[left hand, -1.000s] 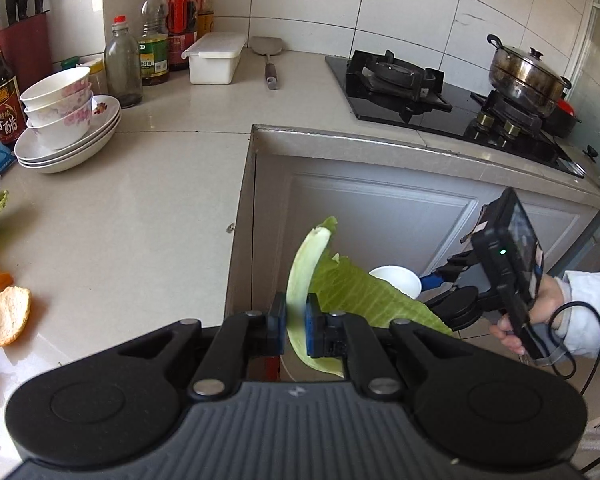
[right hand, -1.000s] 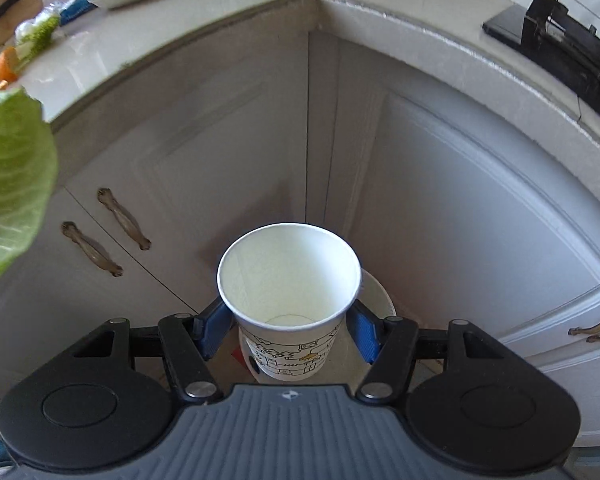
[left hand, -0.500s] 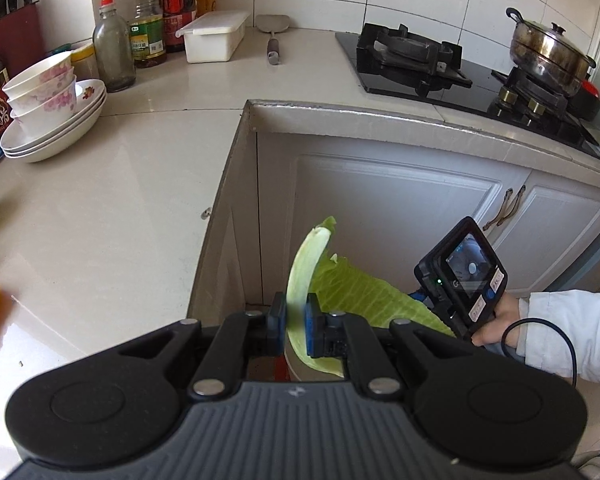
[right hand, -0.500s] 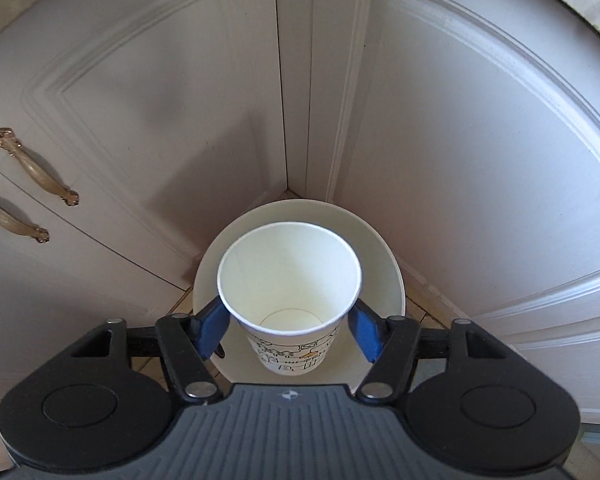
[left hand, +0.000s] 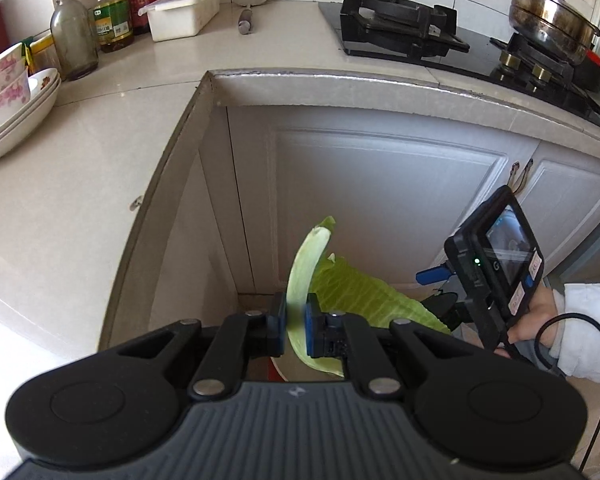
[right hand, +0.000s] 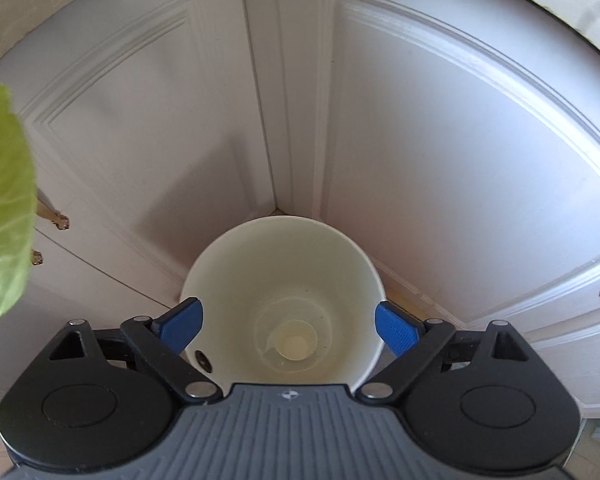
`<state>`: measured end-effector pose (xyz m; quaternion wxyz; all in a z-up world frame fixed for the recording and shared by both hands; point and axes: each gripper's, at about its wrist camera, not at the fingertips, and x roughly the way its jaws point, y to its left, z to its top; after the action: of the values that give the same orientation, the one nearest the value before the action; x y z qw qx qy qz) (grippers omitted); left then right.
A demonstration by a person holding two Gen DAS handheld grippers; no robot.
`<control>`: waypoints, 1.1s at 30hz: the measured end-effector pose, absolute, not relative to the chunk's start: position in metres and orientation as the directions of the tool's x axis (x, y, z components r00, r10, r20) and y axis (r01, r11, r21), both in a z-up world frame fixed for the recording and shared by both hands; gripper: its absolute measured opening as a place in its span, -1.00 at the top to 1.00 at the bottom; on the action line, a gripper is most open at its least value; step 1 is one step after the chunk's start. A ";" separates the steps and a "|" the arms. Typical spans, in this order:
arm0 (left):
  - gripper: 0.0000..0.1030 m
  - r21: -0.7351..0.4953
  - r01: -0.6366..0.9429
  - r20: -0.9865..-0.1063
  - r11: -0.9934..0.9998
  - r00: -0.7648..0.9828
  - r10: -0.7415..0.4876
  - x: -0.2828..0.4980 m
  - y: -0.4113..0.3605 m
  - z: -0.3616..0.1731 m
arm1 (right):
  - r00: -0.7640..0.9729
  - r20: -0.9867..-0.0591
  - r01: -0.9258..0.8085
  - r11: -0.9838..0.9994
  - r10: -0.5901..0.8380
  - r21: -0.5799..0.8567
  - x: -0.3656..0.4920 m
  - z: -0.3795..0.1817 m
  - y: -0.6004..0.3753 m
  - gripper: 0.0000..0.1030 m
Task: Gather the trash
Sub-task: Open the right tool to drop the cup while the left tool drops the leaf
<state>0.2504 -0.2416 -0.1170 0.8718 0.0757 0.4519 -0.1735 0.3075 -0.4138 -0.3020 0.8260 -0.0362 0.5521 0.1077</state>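
My left gripper [left hand: 296,328] is shut on the pale rib of a green cabbage leaf [left hand: 360,296], held in front of the corner cabinet. The leaf's edge [right hand: 4,200] also shows at the left of the right wrist view. My right gripper [right hand: 288,326] hangs over a white bin [right hand: 228,264] on the floor in the cabinet corner. Its jaws are opening wide, and nothing is between the blue pads [right hand: 180,324]. A white paper cup [right hand: 296,344] sits deep inside the bin, seen from above. A hand [left hand: 536,320] holds the right gripper [left hand: 430,276] just right of the leaf.
White cabinet doors [right hand: 440,160] with brass handles [right hand: 62,222] close in behind the bin. Above, the counter [left hand: 80,200] carries stacked bowls [left hand: 12,112], bottles [left hand: 74,36] and a white box [left hand: 184,12]. A gas stove [left hand: 400,28] with a steel pot [left hand: 552,16] stands at the right.
The right jaws spread and the paper cup dropped from between them into the bin as the gripper sank closer to it. The left gripper carried the leaf lower, toward the cabinet corner.
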 end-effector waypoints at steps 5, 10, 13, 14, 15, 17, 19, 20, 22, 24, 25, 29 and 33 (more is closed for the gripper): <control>0.87 -0.022 0.353 -0.823 0.935 0.525 -0.217 0.262 -0.260 -0.138 | 0.362 -0.924 -0.197 0.979 0.122 0.052 0.301 -0.305 -0.428 -0.86; 0.87 -0.009 0.318 -0.839 0.948 0.514 -0.181 0.278 -0.275 -0.172 | 0.351 -0.930 -0.167 0.985 0.107 0.050 0.288 -0.310 -0.447 -0.86; 0.87 0.010 0.299 -0.855 0.954 0.498 -0.148 0.292 -0.282 -0.201 | 0.348 -0.932 -0.146 0.988 0.097 0.048 0.278 -0.311 -0.456 -0.86; 0.87 0.025 0.297 -0.862 0.955 0.490 -0.130 0.297 -0.286 -0.213 | 0.352 -0.931 -0.143 0.988 0.098 0.050 0.274 -0.310 -0.458 -0.86; 0.87 0.026 0.295 -0.871 0.955 0.476 -0.123 0.302 -0.289 -0.224 | 0.358 -0.929 -0.141 0.989 0.099 0.051 0.270 -0.309 -0.460 -0.86; 0.87 0.028 0.297 -0.885 0.955 0.451 -0.114 0.309 -0.296 -0.246 | 0.366 -0.925 -0.138 0.989 0.097 0.049 0.263 -0.306 -0.462 -0.86; 0.87 0.040 0.306 -0.898 0.951 0.429 -0.100 0.316 -0.305 -0.268 | 0.381 -0.919 -0.137 0.989 0.100 0.051 0.257 -0.301 -0.462 -0.86; 0.86 0.037 0.305 -0.906 0.952 0.413 -0.097 0.320 -0.308 -0.279 | 0.385 -0.917 -0.138 0.989 0.103 0.052 0.254 -0.298 -0.462 -0.86; 0.85 0.023 0.310 -0.918 0.951 0.384 -0.102 0.324 -0.315 -0.295 | 0.398 -0.912 -0.142 0.989 0.102 0.048 0.251 -0.292 -0.462 -0.86; 0.72 0.029 0.316 -0.921 0.948 0.376 -0.097 0.327 -0.321 -0.307 | 0.421 -0.902 -0.146 0.988 0.100 0.041 0.243 -0.280 -0.463 -0.89; 0.57 0.033 0.324 -0.924 0.945 0.370 -0.095 0.328 -0.325 -0.311 | 0.434 -0.896 -0.145 0.989 0.099 0.039 0.240 -0.275 -0.462 -0.93; 0.27 0.024 0.350 -0.926 0.936 0.362 -0.112 0.328 -0.331 -0.316 | 0.454 -0.885 -0.135 0.990 0.101 0.044 0.238 -0.265 -0.463 -0.97; -0.21 0.011 0.343 -0.911 0.939 0.390 -0.132 0.321 -0.329 -0.301 | 0.469 -0.877 -0.137 0.990 0.103 0.042 0.238 -0.259 -0.462 -0.97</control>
<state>0.3208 -0.3285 -0.3008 0.8277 0.0988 0.5334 -0.1432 0.2378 -0.4622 -0.2590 0.8568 -0.0170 0.5106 0.0700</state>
